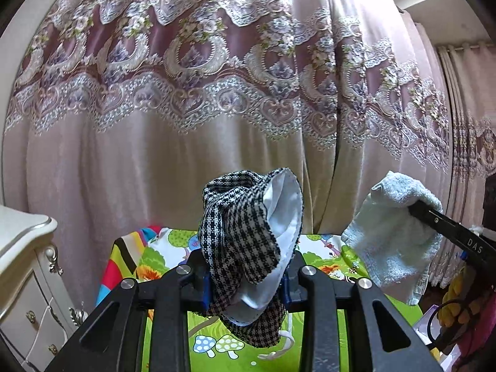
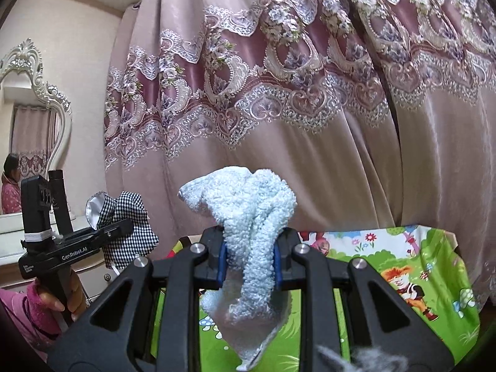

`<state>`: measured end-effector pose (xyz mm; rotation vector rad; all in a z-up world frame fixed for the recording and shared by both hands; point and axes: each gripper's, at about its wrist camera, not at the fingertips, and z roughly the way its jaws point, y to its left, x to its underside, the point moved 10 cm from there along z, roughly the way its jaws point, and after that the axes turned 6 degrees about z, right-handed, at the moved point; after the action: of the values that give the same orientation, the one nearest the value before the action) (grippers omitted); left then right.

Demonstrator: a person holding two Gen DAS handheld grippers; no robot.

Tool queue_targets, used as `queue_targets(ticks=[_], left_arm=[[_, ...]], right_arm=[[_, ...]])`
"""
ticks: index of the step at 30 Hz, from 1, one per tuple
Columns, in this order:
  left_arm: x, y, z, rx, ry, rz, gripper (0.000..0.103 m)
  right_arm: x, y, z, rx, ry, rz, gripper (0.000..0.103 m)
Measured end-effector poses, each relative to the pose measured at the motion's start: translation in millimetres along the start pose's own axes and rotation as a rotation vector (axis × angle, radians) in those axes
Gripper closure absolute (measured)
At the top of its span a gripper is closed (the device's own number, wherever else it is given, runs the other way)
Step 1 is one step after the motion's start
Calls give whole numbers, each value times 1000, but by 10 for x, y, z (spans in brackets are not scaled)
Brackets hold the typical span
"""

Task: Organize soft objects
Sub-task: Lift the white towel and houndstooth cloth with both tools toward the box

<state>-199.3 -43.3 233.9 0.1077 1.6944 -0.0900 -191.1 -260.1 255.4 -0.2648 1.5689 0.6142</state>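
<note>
Left tool pinching houndstooth cloth, right tool pinching blue towel, both above cartoon mat

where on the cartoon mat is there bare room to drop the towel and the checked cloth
In the right wrist view, the mat lies bare right of the towel, up to its far edge by the curtain. In the left view it is bare under the checked cloth. The right edge by the yellow clutter is crowded.

**A table under a bright cartoon cloth**

A table covered by a cartoon-print cloth in vivid green, with mushrooms, trees and a cartoon child. Its striped corner hangs down at the far left. Nothing can be made out lying directly on it.
</note>
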Motion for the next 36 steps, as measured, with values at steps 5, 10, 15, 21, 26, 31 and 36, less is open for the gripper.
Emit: queue_targets(ticks=[5, 10, 15, 21, 26, 31, 36], left_arm=[[-33, -193, -10, 36, 0, 24, 70], [-55, -542, -8, 100, -5, 81, 70], [-116, -908, -15, 171, -18, 129, 68], [-144, -1329, 21, 252, -8, 177, 67], [-111, -1735, 53, 333, 8, 227, 67], [5, -2190, 78, 427, 40, 284, 67], [126, -2633, 80, 513, 72, 338, 67]], right_arm=[[-47, -3, -181, 16, -8, -44, 77], [-49, -107, -377, 60, -3, -70, 76], [-105, -263, -637, 112, -19, -85, 76], [-185, -436, -900, 179, -37, -116, 76], [-171, -598, -1148, 242, -31, -138, 76], [-58, -800, -1406, 328, -8, -146, 76], [33, -1051, -1692, 422, 12, -140, 76]])
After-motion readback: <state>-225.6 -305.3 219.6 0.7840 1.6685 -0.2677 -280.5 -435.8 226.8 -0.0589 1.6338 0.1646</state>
